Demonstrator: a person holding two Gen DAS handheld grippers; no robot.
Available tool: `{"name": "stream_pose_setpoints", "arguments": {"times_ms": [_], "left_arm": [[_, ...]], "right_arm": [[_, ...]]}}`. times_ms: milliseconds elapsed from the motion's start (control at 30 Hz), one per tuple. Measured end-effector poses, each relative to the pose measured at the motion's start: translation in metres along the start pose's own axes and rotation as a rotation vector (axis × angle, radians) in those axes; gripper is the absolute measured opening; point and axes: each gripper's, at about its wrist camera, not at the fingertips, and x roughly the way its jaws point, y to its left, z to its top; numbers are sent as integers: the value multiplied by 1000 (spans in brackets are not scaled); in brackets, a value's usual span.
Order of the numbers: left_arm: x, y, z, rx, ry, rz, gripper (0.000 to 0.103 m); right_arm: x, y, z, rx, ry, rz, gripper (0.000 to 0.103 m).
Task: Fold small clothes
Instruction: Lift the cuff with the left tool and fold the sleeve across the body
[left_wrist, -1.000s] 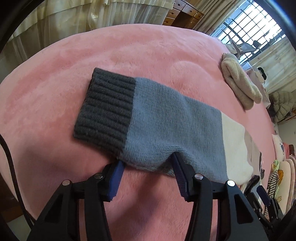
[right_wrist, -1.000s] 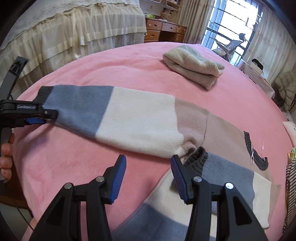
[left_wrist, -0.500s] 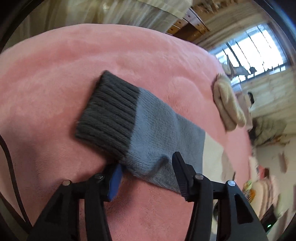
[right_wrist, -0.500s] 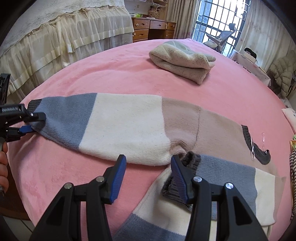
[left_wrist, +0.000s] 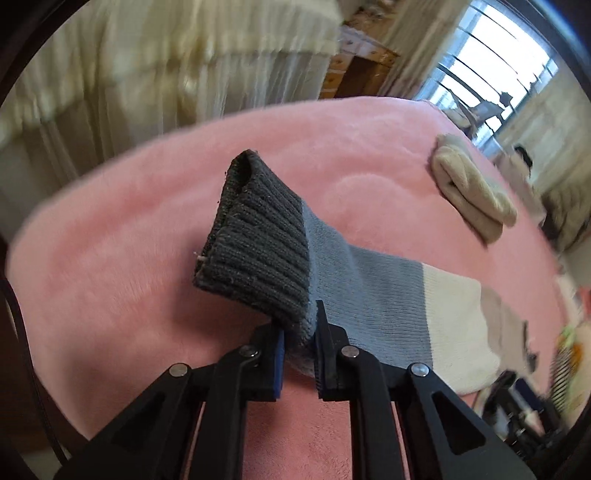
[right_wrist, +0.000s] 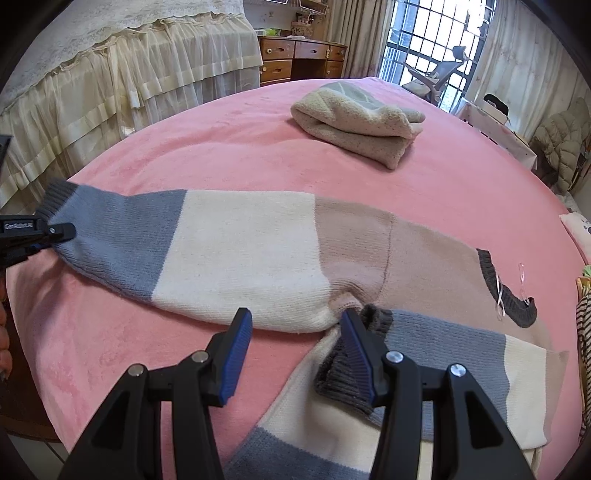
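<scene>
A knitted sweater (right_wrist: 240, 254) in grey, blue, cream and tan bands lies on the pink blanket (right_wrist: 221, 140). Its left sleeve stretches out to the left. My left gripper (left_wrist: 299, 347) is shut on the sleeve (left_wrist: 343, 273) near its dark grey cuff (left_wrist: 258, 240) and lifts that end off the blanket; it also shows in the right wrist view (right_wrist: 55, 236) at the far left. My right gripper (right_wrist: 295, 350) is open above the armpit area, its right finger over the other, folded-in sleeve's grey cuff (right_wrist: 343, 380).
A folded beige garment (right_wrist: 358, 122) lies farther back on the blanket; it also shows in the left wrist view (left_wrist: 472, 192). A cream bed skirt (right_wrist: 129, 74) and a wooden dresser (right_wrist: 295, 62) stand behind. Striped clothes (right_wrist: 583, 332) sit at the right edge.
My left gripper has closed on the sleeve by the cuff and raised it, so the cuff now stands up. My right gripper has stayed open and moved slightly closer over the sweater.
</scene>
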Motion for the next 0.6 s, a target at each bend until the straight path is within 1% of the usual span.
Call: {"name": "stream_pose_setpoints", "arguments": {"times_ms": [67, 133, 267, 400, 533, 600], "left_arm": [[-11, -18, 0, 74, -39, 36, 10], [-20, -30, 1, 118, -62, 55, 10], [-34, -49, 3, 177, -94, 74, 10], [-48, -70, 3, 239, -109, 95, 10], [-67, -109, 3, 333, -130, 87, 10], [-78, -140, 0, 401, -150, 70, 10]], "right_arm": [[-2, -2, 1, 6, -4, -1, 51], [-3, -5, 2, 10, -6, 5, 51], [-7, -9, 3, 18, -15, 8, 51], [-12, -15, 4, 28, -25, 12, 51], [-24, -32, 0, 48, -39, 3, 51], [-30, -43, -3, 58, -43, -16, 51]]}}
